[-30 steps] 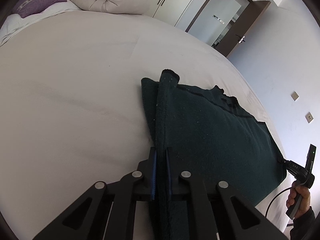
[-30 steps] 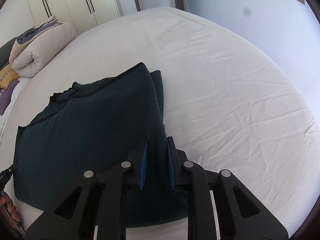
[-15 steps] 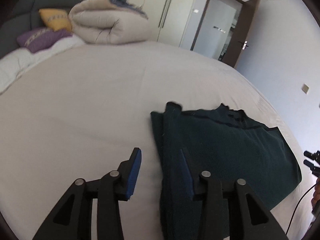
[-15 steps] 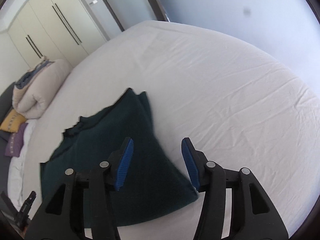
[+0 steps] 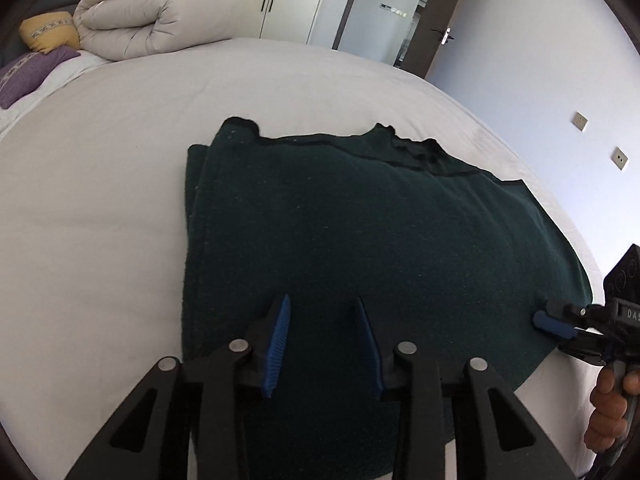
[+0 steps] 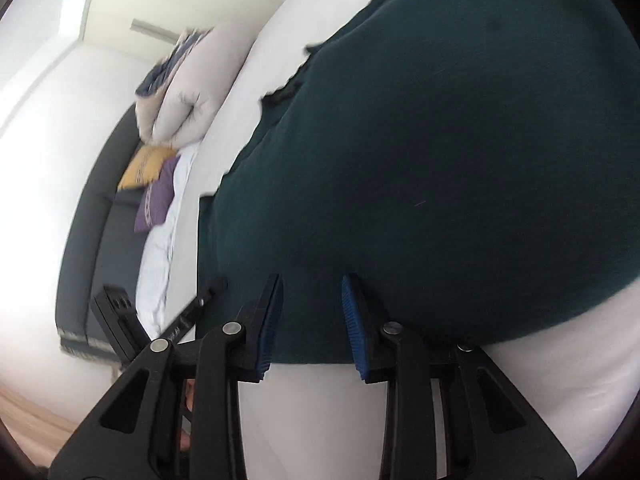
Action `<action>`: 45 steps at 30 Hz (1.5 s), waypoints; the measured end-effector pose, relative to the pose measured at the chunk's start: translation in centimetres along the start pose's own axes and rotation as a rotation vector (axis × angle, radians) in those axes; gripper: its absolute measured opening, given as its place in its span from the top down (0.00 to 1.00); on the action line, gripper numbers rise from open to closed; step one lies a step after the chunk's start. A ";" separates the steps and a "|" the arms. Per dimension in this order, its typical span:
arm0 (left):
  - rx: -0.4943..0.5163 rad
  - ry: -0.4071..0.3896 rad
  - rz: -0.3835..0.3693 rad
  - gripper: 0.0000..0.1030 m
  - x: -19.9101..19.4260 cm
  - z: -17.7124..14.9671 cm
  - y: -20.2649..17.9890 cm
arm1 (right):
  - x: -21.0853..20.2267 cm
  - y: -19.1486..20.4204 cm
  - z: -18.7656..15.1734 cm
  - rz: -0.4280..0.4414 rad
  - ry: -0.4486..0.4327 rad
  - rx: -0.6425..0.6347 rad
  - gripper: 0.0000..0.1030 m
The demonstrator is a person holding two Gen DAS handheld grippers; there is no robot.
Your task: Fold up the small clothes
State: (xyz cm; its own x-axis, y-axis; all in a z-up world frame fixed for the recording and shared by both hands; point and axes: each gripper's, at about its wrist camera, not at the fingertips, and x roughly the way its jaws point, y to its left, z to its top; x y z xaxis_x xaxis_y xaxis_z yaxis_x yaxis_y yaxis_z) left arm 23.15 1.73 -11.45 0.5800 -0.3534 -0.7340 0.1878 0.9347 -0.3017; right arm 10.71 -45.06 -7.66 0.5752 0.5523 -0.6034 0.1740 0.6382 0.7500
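Dark green garment (image 5: 360, 232) lay flat before both; left gripper (image 5: 322, 344) and right gripper (image 6: 312, 320) spread, empty, right nearer its side edge.

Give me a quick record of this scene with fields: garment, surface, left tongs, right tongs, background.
garment: dark green garment, lying flat, one side folded over
surface: white bed sheet
left tongs: open, above the garment's near part, gripping nothing
right tongs: open, at the garment's edge, gripping nothing
background: rolled beige duvet, yellow pillow, purple pillow
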 end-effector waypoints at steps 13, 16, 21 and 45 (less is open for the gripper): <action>-0.030 -0.161 0.096 0.59 -3.7 0.6 0.6 | -13.9 -5.6 3.9 -0.140 -0.399 0.157 0.78; 0.008 -0.186 0.067 0.40 -3.6 1.8 -0.1 | -9.4 -0.4 5.8 -0.082 -0.308 0.020 0.78; 0.023 -0.108 0.115 0.39 -0.5 2.5 1.2 | 3.3 7.8 9.1 0.026 -0.104 -0.121 0.78; -0.391 -0.039 -0.048 0.13 -1.6 2.5 10.2 | 1.6 3.6 12.6 -0.035 -0.280 -0.004 0.34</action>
State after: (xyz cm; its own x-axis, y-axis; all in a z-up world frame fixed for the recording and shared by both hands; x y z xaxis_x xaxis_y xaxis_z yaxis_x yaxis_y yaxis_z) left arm 26.12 11.91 -11.85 0.6088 -0.3876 -0.6922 -0.0966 0.8298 -0.5497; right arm 22.31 -48.65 -2.52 0.7675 0.3605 -0.5301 0.1950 0.6564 0.7288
